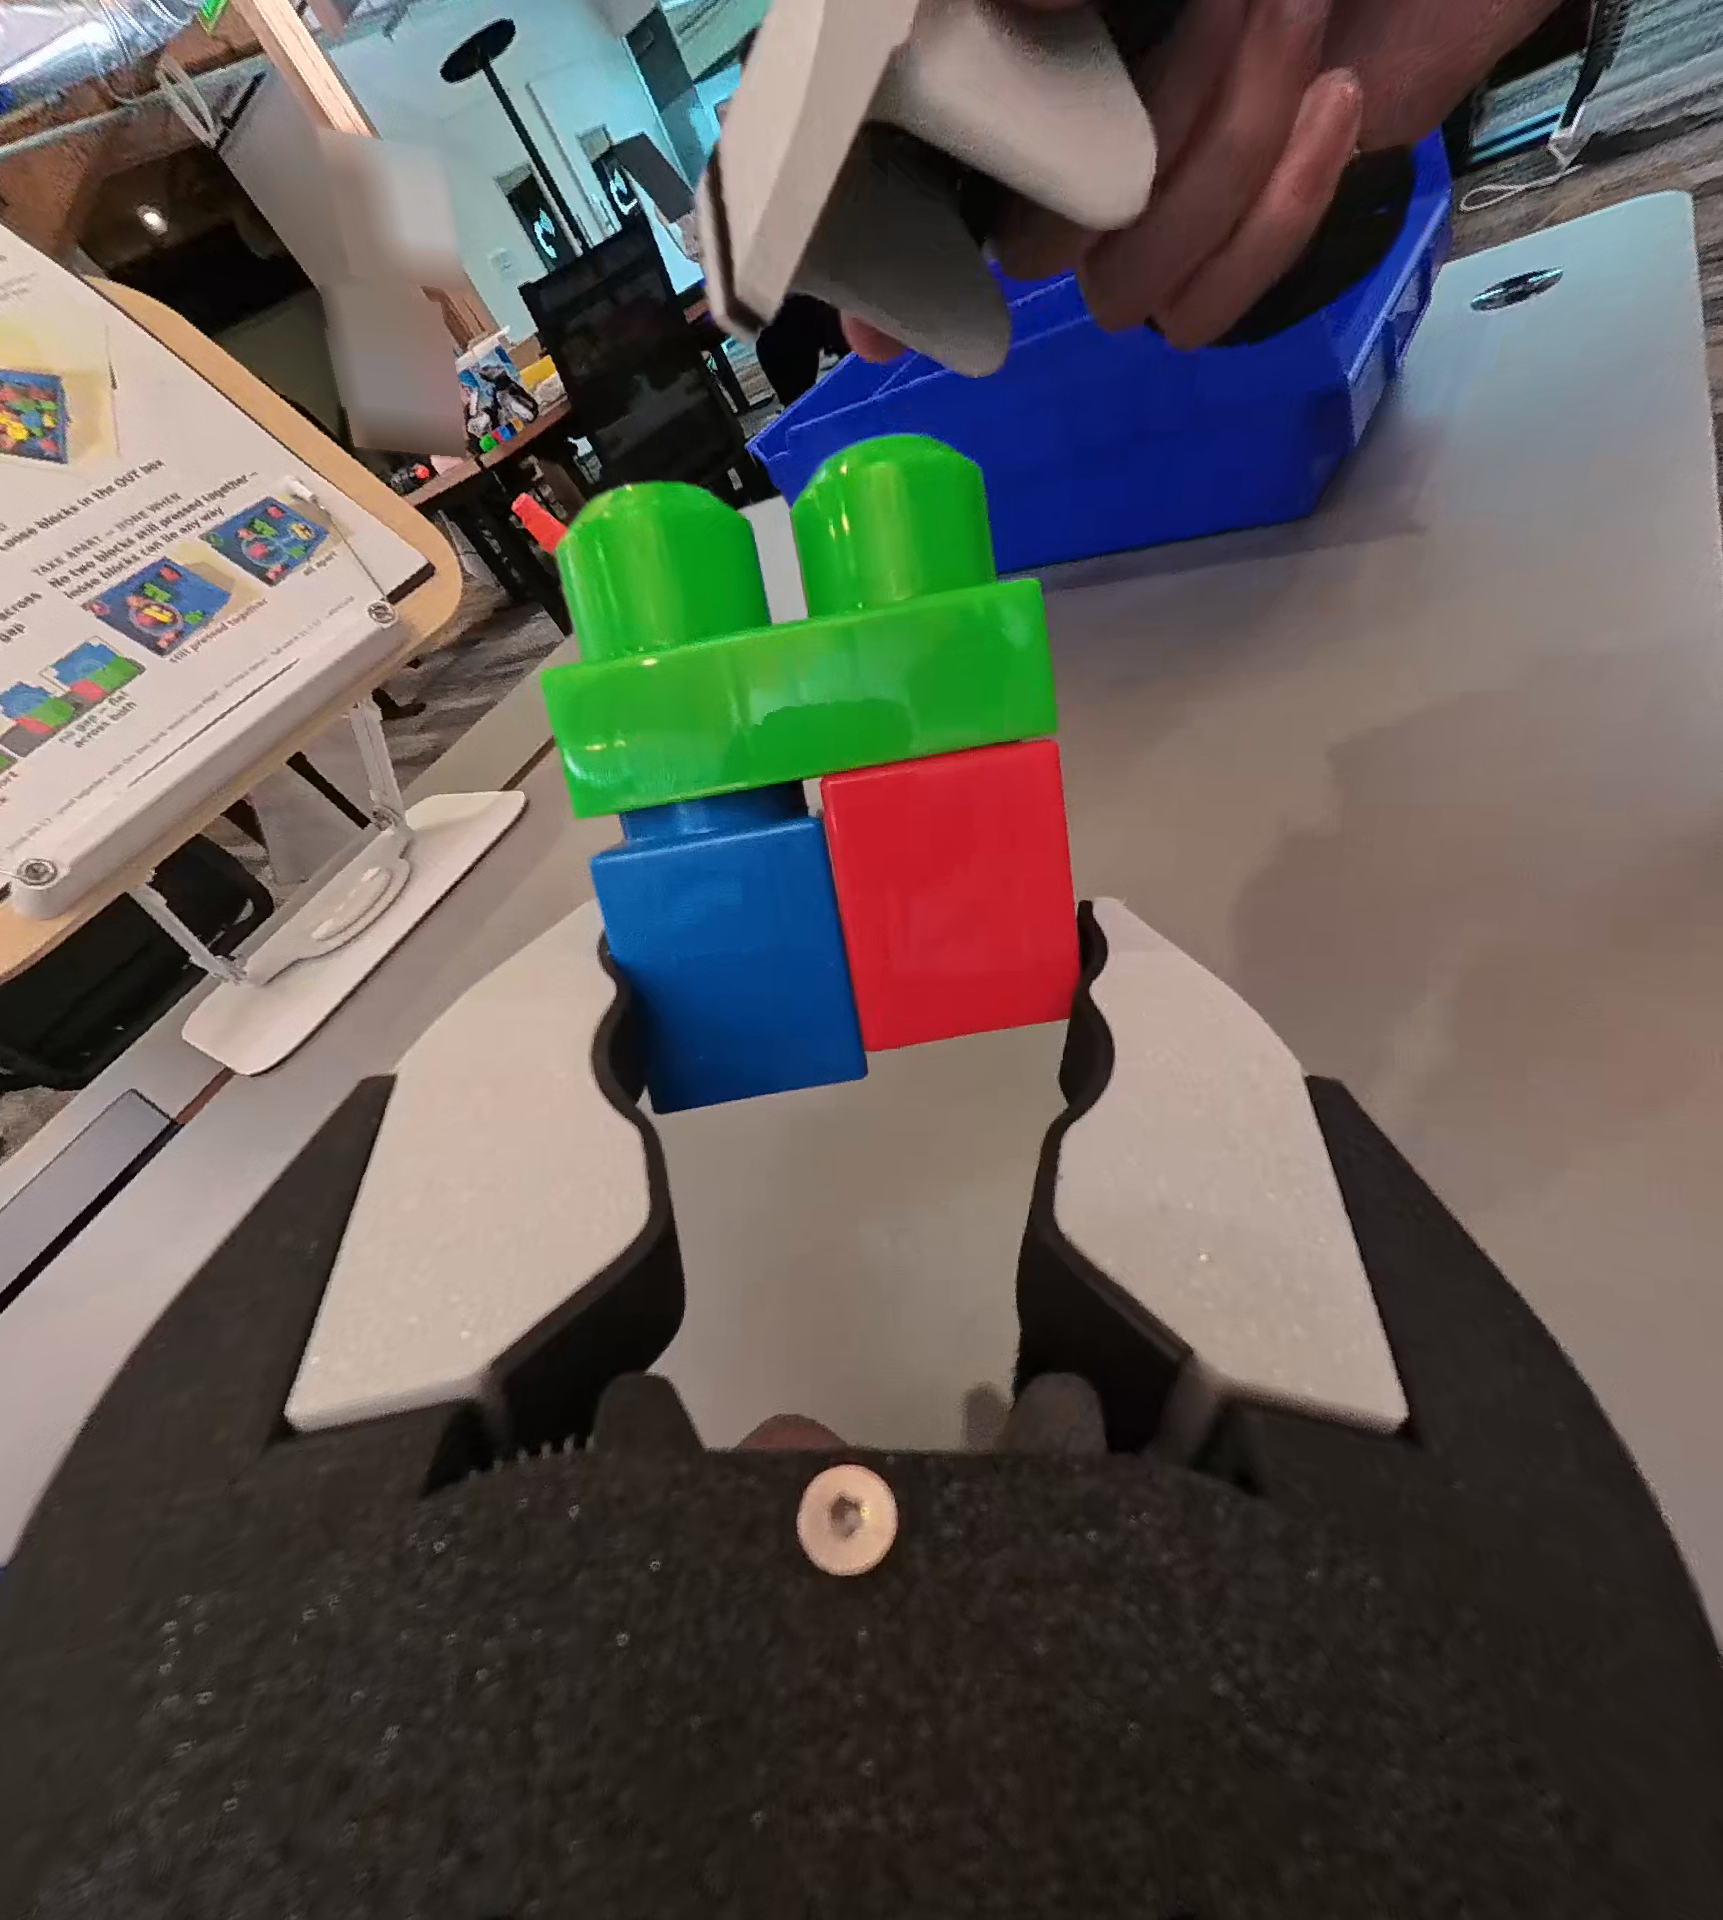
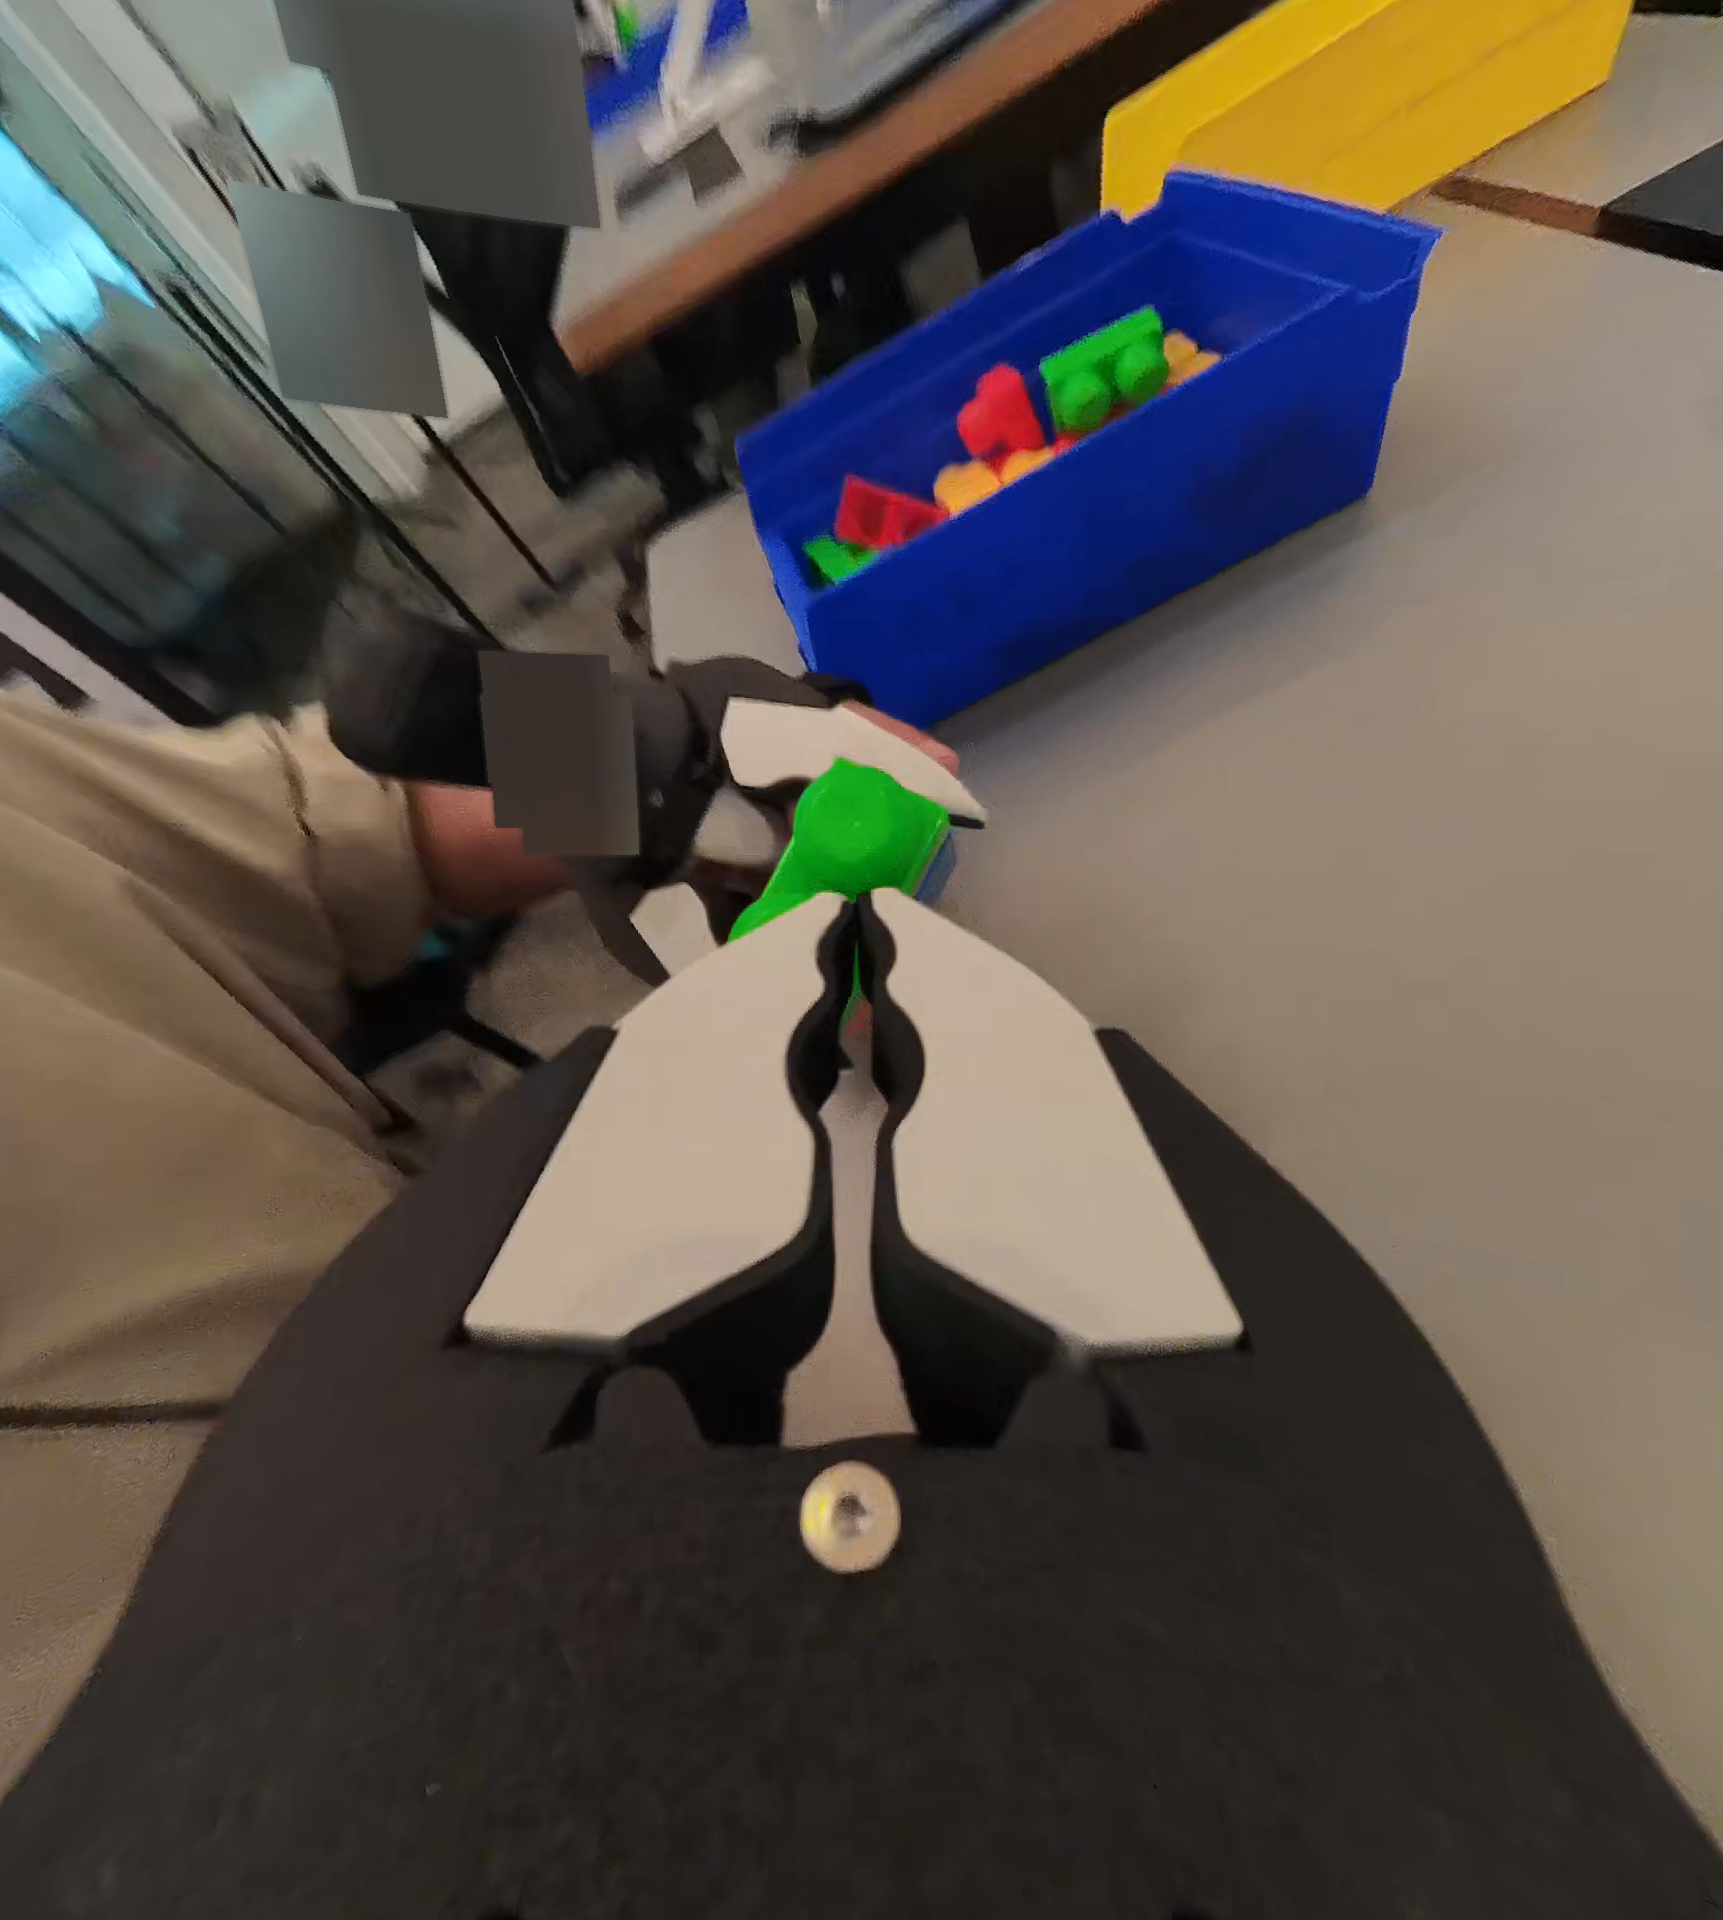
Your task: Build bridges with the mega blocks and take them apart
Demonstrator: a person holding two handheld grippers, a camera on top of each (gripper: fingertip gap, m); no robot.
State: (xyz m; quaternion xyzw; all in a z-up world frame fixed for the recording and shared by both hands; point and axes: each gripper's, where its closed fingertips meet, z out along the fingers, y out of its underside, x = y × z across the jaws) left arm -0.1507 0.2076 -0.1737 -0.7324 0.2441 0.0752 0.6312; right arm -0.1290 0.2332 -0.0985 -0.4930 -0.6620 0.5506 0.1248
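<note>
My left gripper [image 1: 849, 935] is shut on a small bridge held above the grey table [image 1: 1408, 831]. One pad presses the blue block [image 1: 732, 956], the other the red block [image 1: 950, 894]. A green two-stud block [image 1: 795, 686] spans both. It sits flush on the red block, but the blue block's stud shows under it. My right gripper [image 2: 855, 909] is shut with nothing in it, just above the green block [image 2: 852, 831]. In the left wrist view it [image 1: 763, 291] hovers over the studs, apart from them. The left gripper [image 2: 815, 842] also shows in the right wrist view.
A blue bin [image 2: 1096, 582] with several loose blocks stands on the table behind the bridge; it also shows in the left wrist view [image 1: 1148, 447]. A yellow bin [image 2: 1356, 94] is farther back. An instruction board on a stand [image 1: 109, 623] is at the left.
</note>
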